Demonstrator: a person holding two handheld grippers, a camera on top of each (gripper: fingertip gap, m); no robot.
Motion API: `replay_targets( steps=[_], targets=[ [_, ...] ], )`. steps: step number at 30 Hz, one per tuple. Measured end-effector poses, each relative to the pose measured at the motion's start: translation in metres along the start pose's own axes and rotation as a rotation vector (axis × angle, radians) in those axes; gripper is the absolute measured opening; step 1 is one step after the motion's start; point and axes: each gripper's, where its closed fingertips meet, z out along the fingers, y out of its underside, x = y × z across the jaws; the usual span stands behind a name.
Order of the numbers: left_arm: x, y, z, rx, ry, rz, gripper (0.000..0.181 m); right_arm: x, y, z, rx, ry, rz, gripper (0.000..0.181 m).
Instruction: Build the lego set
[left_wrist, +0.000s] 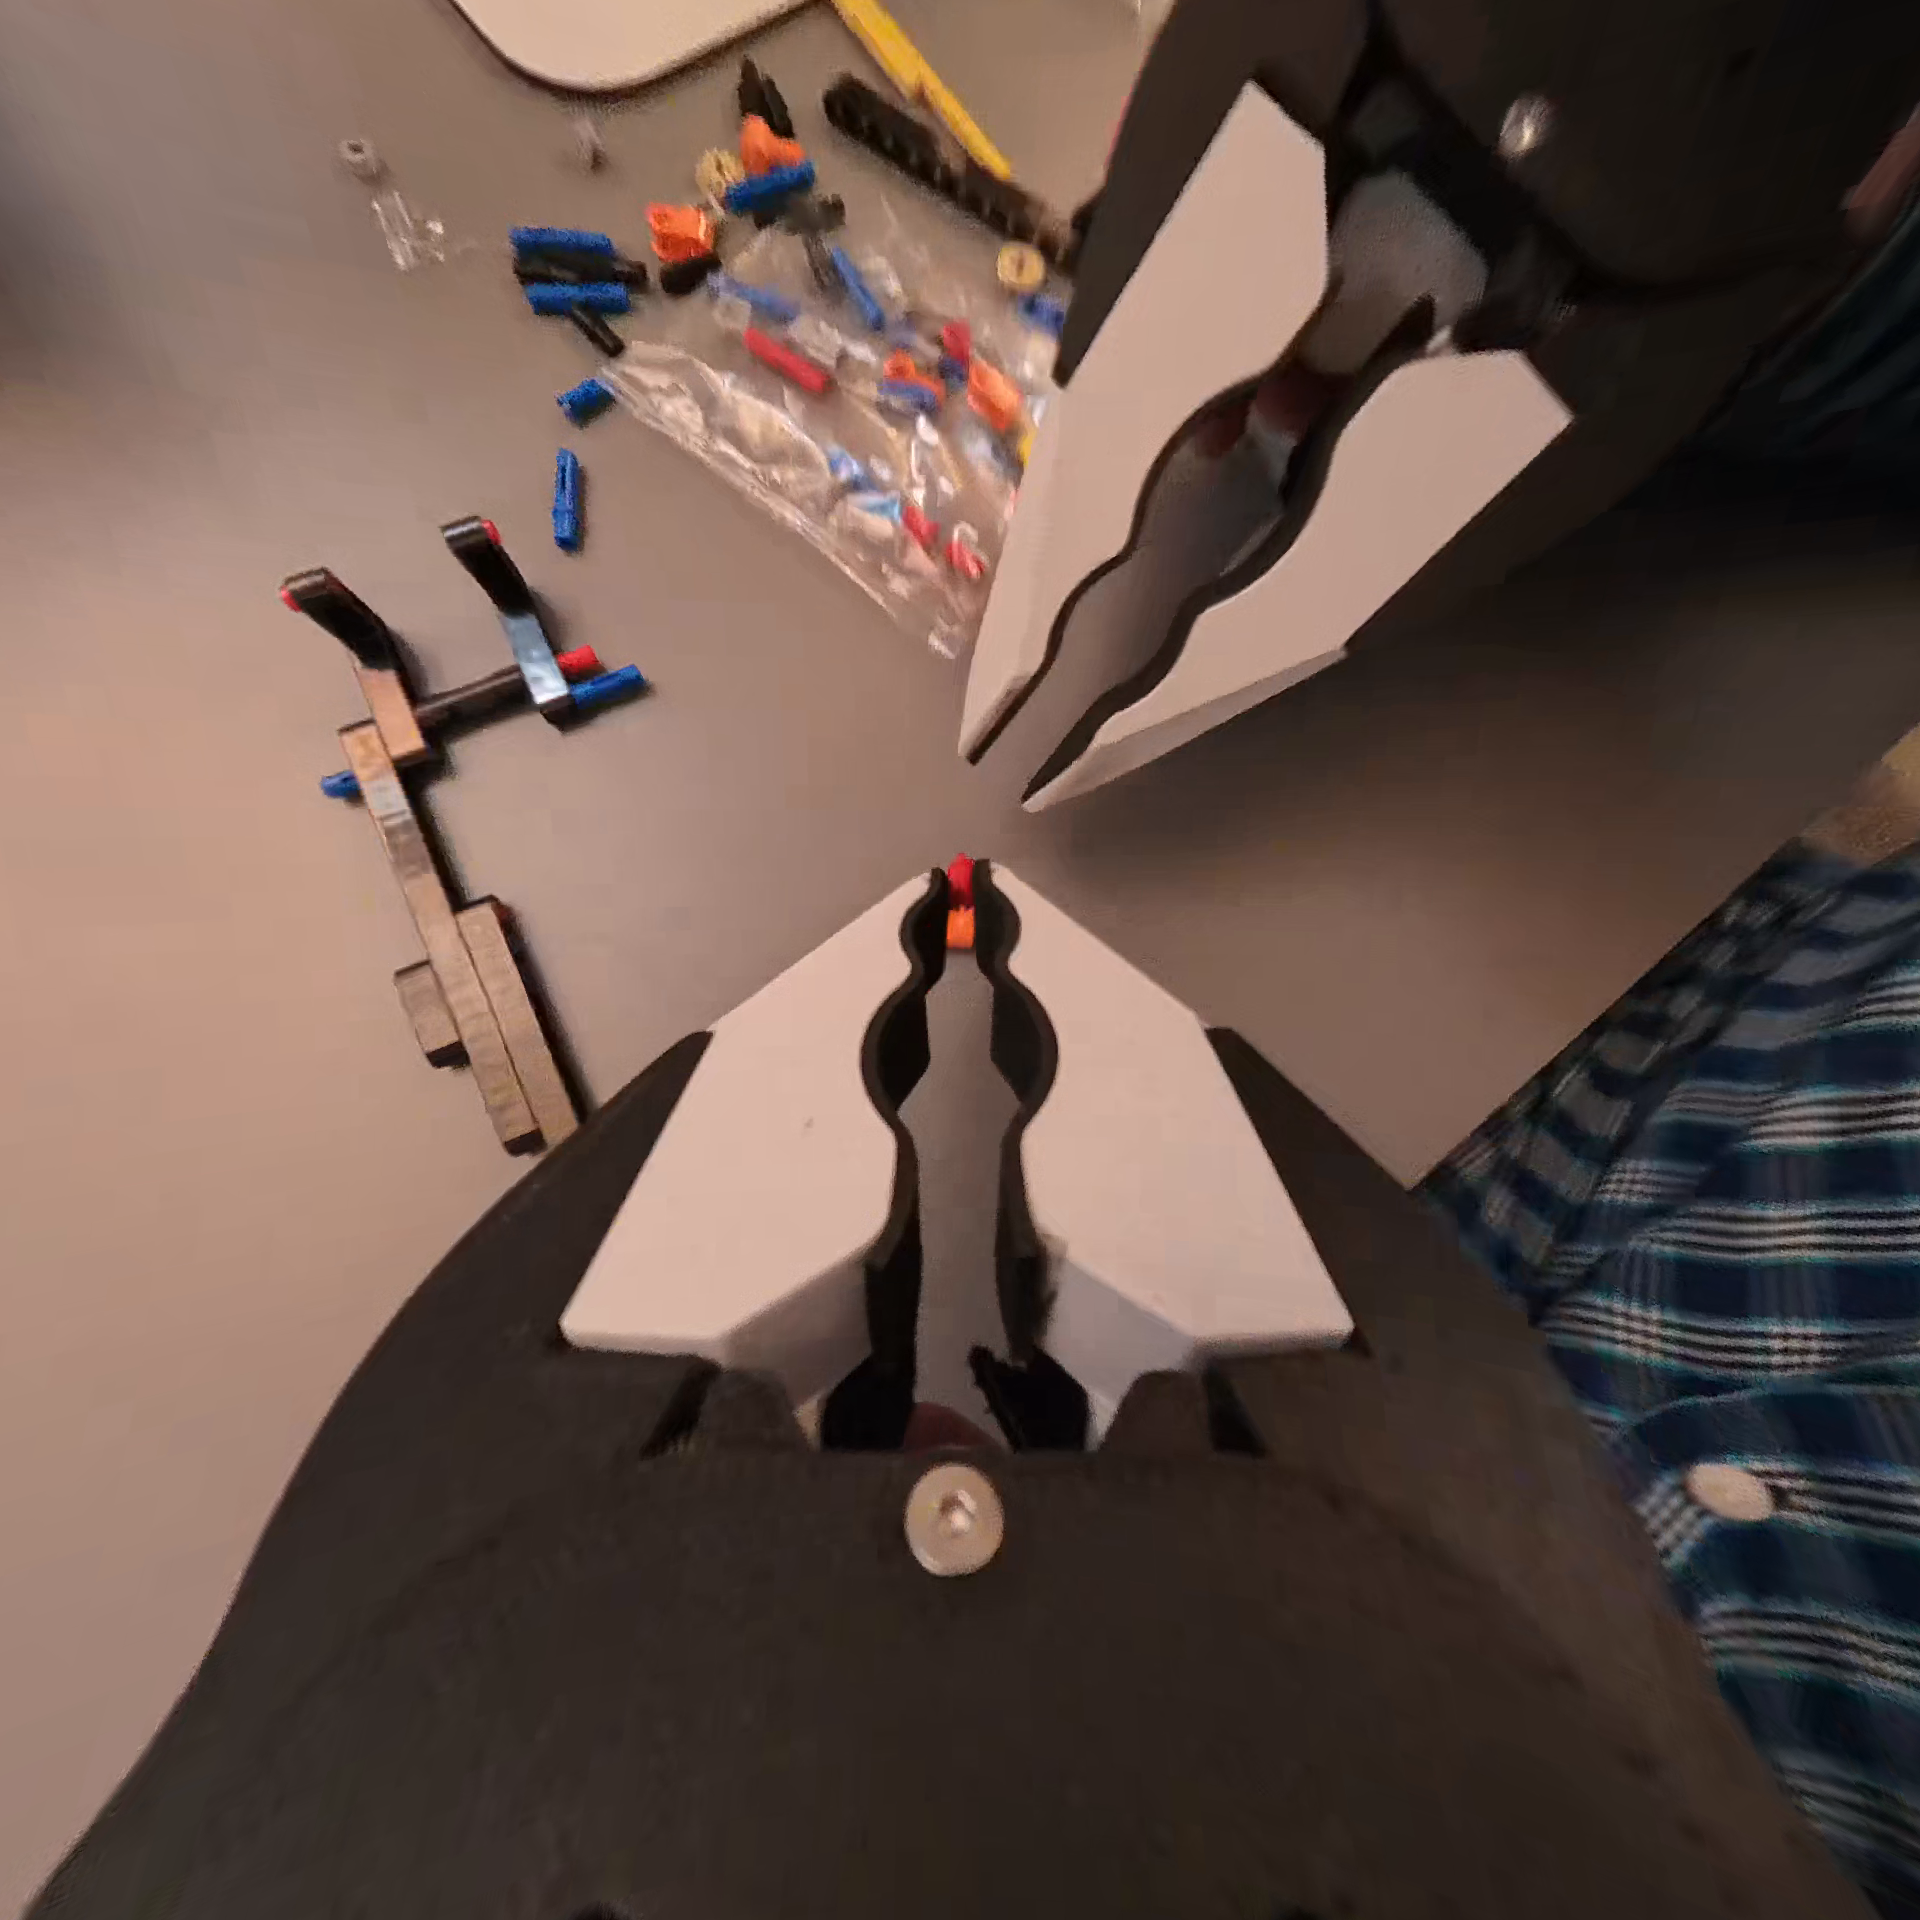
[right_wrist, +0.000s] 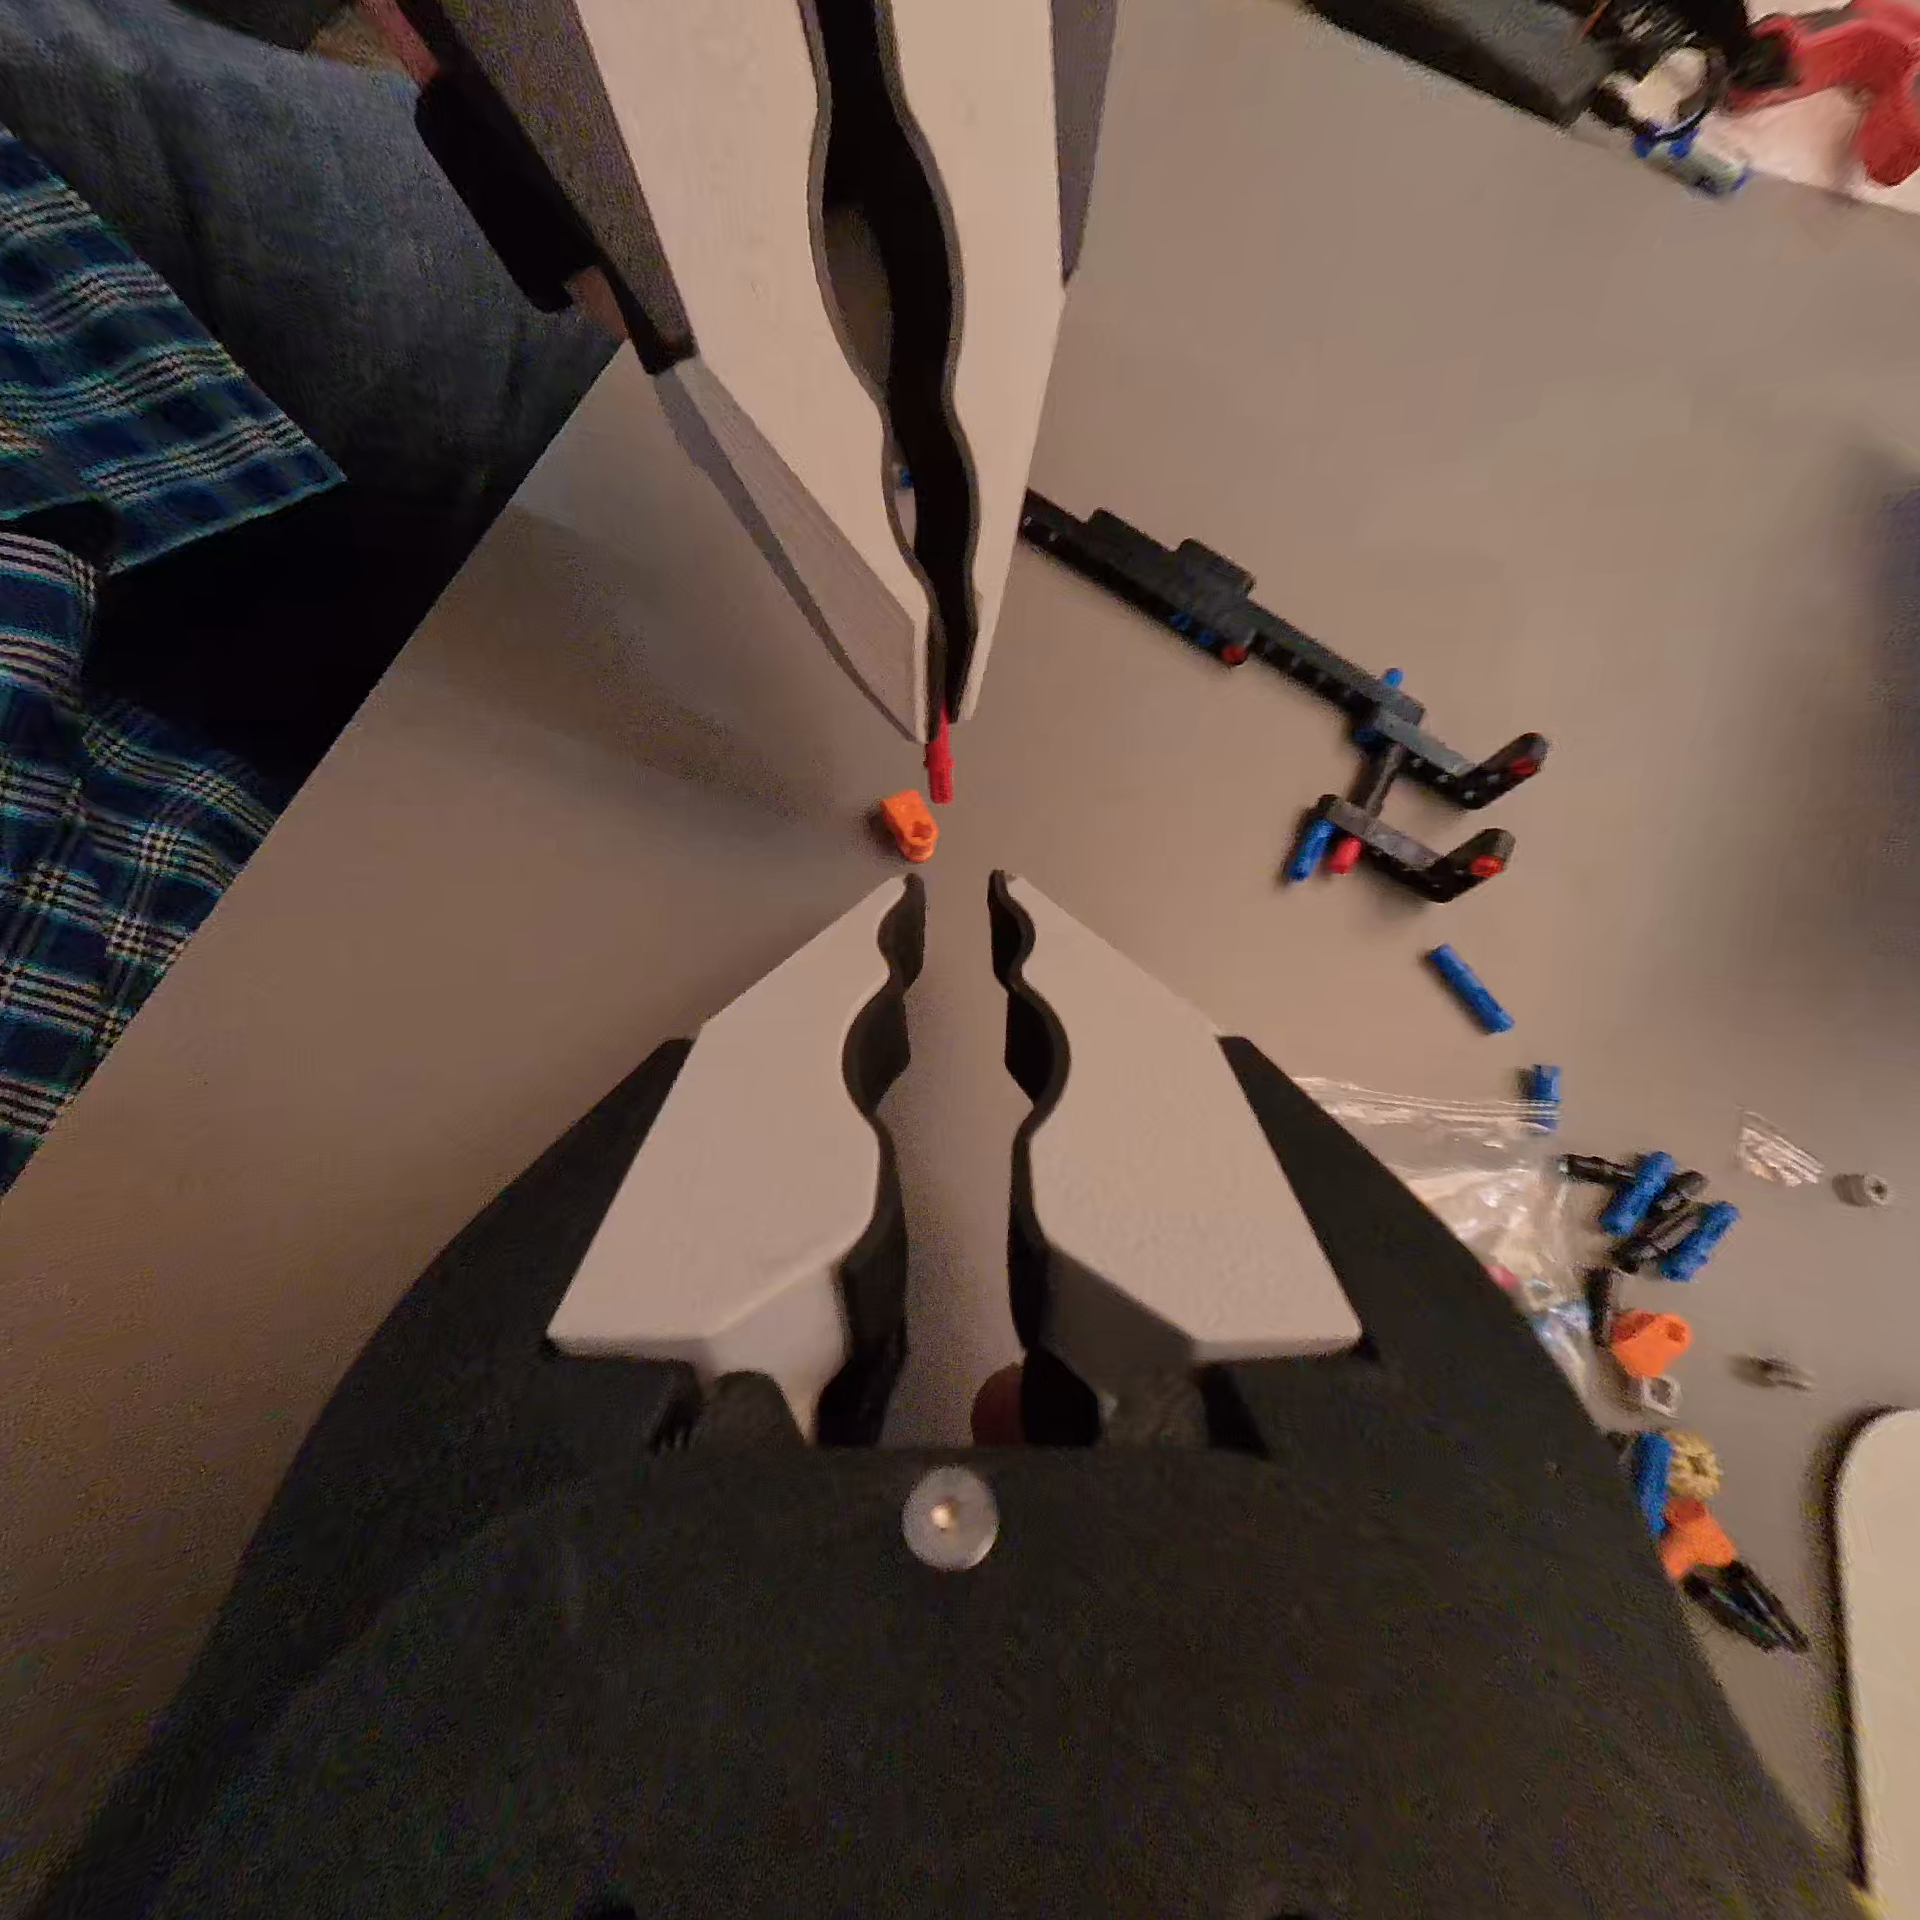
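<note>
A black beam assembly (left_wrist: 436, 831), fitted with blue and red pins, is seen lying flat at the left of the grey tabletop (left_wrist: 727, 779) in the left wrist view. Beyond it, loose blue pins (left_wrist: 569, 268) and orange connectors are scattered beside a clear plastic bag (left_wrist: 831, 436) of further pieces. At centre, the left gripper (left_wrist: 961, 883) is clenched on a small red pin (left_wrist: 961, 871), whose tip is shown protruding past the fingertips, with an orange connector (left_wrist: 961, 927) visible just behind it between the fingers. In the right wrist view that orange connector (right_wrist: 908, 825) is seen resting on the tabletop, just below the red pin (right_wrist: 939, 767) and apart from it. Opposite, the right gripper (right_wrist: 956, 883) is held slightly parted and empty, its tips near the connector but not touching it. At the far right, a plaid sleeve (left_wrist: 1714, 1247) is shown at the tabletop's edge.
</note>
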Motion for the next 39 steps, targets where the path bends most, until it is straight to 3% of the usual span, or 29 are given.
replay_targets(
  steps=[1,16,39],
  targets=[
    [-0.001,0.004,0.002,-0.034,-0.027,0.039,0.003,-0.003,0.002,0.002,-0.012,-0.01,-0.001,0.01],
    [0.0,0.01,0.01,-0.239,-0.107,0.306,0.003,-0.01,0.01,0.005,-0.022,-0.022,-0.016,0.006],
    [0.0,0.013,0.012,-0.358,-0.06,0.28,0.003,-0.008,0.013,0.003,-0.003,-0.03,0.011,0.004]
  ],
)
